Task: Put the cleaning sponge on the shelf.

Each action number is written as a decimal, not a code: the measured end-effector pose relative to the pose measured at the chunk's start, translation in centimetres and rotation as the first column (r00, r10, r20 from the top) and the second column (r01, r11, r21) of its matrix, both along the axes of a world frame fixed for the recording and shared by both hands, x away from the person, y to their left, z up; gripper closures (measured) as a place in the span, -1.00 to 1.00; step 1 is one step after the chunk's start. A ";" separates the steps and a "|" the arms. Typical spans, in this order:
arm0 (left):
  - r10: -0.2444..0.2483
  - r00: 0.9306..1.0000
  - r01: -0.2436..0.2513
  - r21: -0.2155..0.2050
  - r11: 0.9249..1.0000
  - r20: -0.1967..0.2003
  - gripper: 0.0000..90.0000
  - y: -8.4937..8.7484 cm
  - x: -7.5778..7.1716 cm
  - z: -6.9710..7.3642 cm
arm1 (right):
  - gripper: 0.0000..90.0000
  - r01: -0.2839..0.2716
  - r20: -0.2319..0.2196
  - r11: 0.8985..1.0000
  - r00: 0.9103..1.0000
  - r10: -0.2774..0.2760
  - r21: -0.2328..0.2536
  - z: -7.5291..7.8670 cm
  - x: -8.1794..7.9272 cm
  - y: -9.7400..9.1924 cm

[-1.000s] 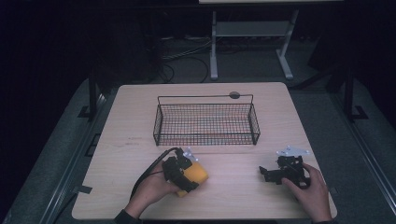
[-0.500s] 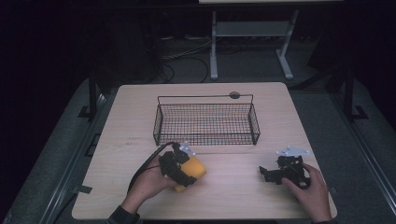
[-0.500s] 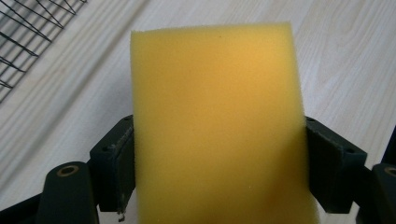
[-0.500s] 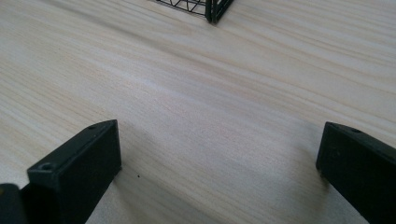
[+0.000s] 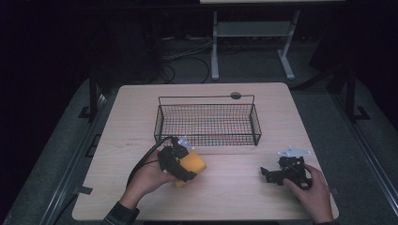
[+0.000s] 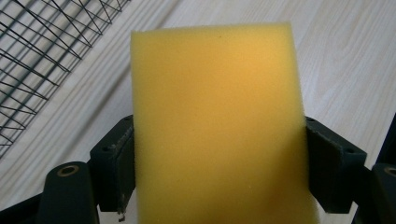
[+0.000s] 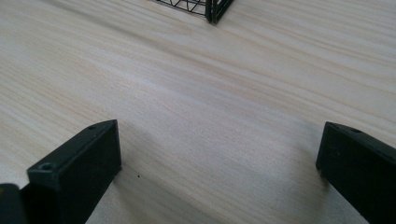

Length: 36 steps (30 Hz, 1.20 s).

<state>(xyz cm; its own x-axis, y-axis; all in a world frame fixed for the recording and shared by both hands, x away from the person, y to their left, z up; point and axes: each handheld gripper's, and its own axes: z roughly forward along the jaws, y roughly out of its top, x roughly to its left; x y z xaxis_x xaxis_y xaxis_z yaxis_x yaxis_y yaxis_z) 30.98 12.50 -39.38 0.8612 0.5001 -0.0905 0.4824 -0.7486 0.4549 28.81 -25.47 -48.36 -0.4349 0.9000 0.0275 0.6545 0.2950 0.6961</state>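
Wire basket (image 5: 206,123), sponge (image 5: 192,165) outside

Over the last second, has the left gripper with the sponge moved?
Yes. The left gripper, shut on the yellow sponge, has crept slightly forward toward the wire basket's near wall.

Pale wooden table (image 5: 234,187), white stand (image 5: 220,33) behind, cables (image 5: 187,56) on floor

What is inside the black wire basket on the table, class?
Nothing can be seen inside the wire basket; the table shows through its mesh. The yellow sponge is outside it, clamped in the left gripper.
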 end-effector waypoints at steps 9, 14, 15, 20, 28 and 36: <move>-0.003 1.000 0.003 -0.001 1.000 0.006 -0.51 0.0 0.7 0.8 | -1.00 0.000 0.000 1.000 1.000 0.000 0.000 0.0 0.0 0.0; 0.001 1.000 -0.001 -0.001 1.000 0.007 -0.50 0.1 1.1 1.2 | -1.00 0.000 0.000 1.000 1.000 0.000 0.000 0.0 0.0 0.0; 0.003 1.000 -0.003 -0.005 1.000 0.010 -0.50 0.2 1.1 1.2 | -1.00 0.000 0.000 1.000 1.000 0.000 0.000 0.0 0.0 0.0; 0.006 1.000 -0.006 -0.008 1.000 0.019 -0.51 0.3 1.6 2.0 | -1.00 0.001 0.000 1.000 1.000 -0.001 0.000 0.0 0.0 0.0; 0.015 0.999 -0.015 -0.019 1.000 0.029 -0.50 0.1 2.7 2.7 | -1.00 0.000 -0.001 1.000 1.000 0.000 0.002 0.0 0.0 0.0; 0.020 0.999 -0.019 -0.019 1.000 0.036 -0.50 0.2 3.5 3.4 | -1.00 0.000 0.001 1.000 1.000 0.000 0.001 0.0 0.0 0.0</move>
